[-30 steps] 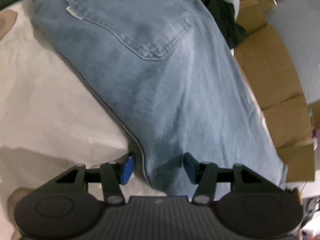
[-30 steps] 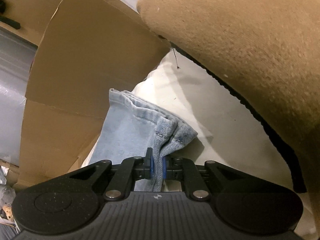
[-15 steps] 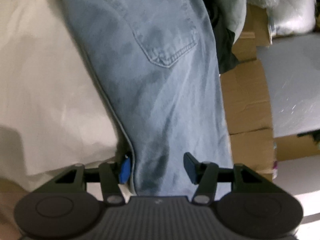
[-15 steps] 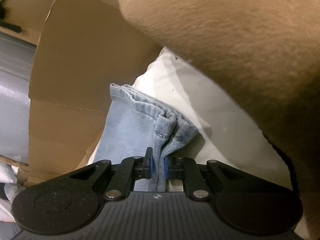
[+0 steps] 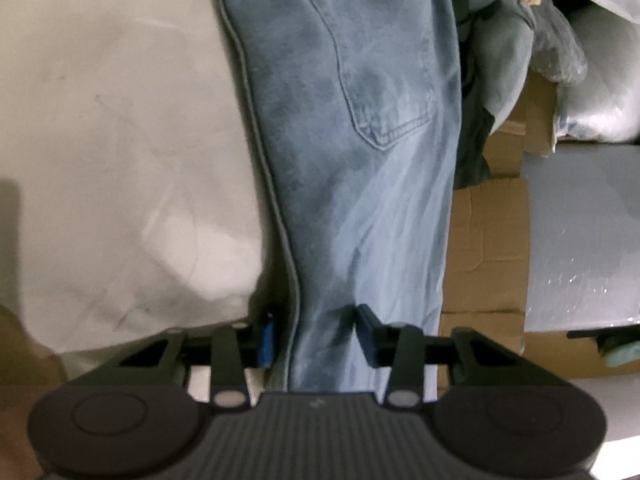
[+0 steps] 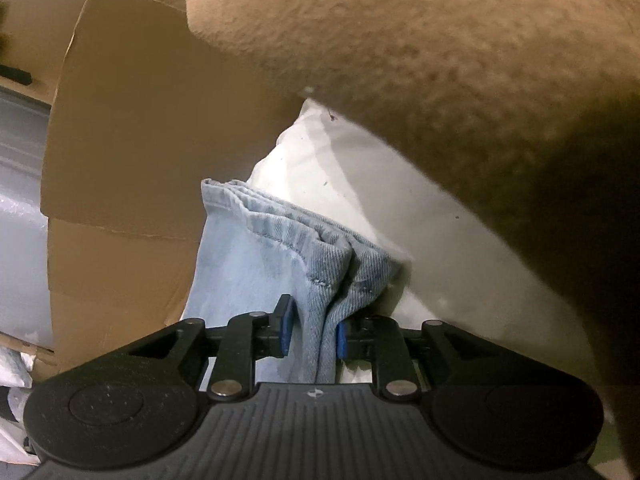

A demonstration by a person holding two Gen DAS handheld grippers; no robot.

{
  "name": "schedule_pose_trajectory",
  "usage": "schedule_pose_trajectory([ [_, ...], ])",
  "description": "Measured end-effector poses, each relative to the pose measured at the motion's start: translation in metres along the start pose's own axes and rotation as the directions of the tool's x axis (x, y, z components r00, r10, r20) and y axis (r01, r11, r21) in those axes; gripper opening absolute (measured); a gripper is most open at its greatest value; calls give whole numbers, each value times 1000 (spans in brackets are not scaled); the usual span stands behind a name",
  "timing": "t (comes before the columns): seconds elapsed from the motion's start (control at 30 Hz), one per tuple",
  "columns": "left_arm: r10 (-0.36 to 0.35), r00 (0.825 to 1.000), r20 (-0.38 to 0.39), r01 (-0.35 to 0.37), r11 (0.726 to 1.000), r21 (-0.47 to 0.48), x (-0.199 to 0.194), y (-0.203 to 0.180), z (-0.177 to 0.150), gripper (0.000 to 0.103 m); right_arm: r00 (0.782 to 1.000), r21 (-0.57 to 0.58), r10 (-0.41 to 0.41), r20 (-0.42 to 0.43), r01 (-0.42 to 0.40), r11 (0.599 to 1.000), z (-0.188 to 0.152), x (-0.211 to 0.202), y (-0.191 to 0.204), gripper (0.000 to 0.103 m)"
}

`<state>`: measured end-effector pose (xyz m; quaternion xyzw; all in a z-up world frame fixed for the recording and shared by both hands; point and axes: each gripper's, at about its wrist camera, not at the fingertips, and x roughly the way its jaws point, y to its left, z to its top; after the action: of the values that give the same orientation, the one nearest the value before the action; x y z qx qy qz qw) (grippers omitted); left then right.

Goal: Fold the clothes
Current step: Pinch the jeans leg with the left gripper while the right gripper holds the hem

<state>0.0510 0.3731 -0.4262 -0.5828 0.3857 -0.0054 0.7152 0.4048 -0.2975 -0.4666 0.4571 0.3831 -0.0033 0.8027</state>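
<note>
Light blue jeans lie lengthwise on a white sheet, back pocket up, in the left wrist view. My left gripper straddles the leg's left edge. Its jaws are closing, the right pad dents the denim and the left pad stands just off the seam. In the right wrist view the bunched leg hem stands between the pads of my right gripper. Those jaws are opening, and a gap shows on the left side of the fold.
A brown fuzzy fabric mass hangs over the upper right of the right wrist view. Cardboard stands left of the hem and cardboard borders the jeans' right side. Grey garments and silvery plastic lie beyond.
The left gripper rolled and sank, so the jeans now run straight up the frame, and its jaws narrowed on the leg. The right jaws spread apart off the hem.
</note>
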Motion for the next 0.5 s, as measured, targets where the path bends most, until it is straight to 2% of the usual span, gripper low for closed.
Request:
schedule_pose_trajectory([
  [0.1,3,1000,0,-3,1000,-8,-1,0,0,40,1000,-1,11,16,-11,1000,-2,-1,-1,27],
  [0.13,9,1000,-4,-9,1000,-15,-2,0,1,36,1000,1,19,16,-19,1000,-2,-2,-1,24],
  [0.2,17,1000,-9,-18,999,-32,-3,2,1,33,999,6,31,9,-31,999,-1,-5,-1,12],
  [0.23,18,1000,-9,-19,999,-42,-5,4,1,31,999,7,42,9,-42,999,-1,-7,0,9],
  [0.33,15,1000,20,-13,995,-100,-8,11,1,27,998,8,58,12,-58,998,1,-12,0,8],
  [0.37,23,999,24,-21,995,-97,-7,11,1,25,999,12,49,13,-50,999,1,-12,0,8],
  [0.4,38,999,27,-36,996,-83,-6,9,1,16,999,18,51,20,-51,999,1,-13,0,7],
  [0.43,51,998,28,-49,996,-74,-4,8,2,12,998,24,53,27,-53,998,0,-14,1,7],
  [0.5,71,997,28,-70,996,-64,-3,4,3,10,998,36,60,34,-61,997,0,-18,2,7],
])
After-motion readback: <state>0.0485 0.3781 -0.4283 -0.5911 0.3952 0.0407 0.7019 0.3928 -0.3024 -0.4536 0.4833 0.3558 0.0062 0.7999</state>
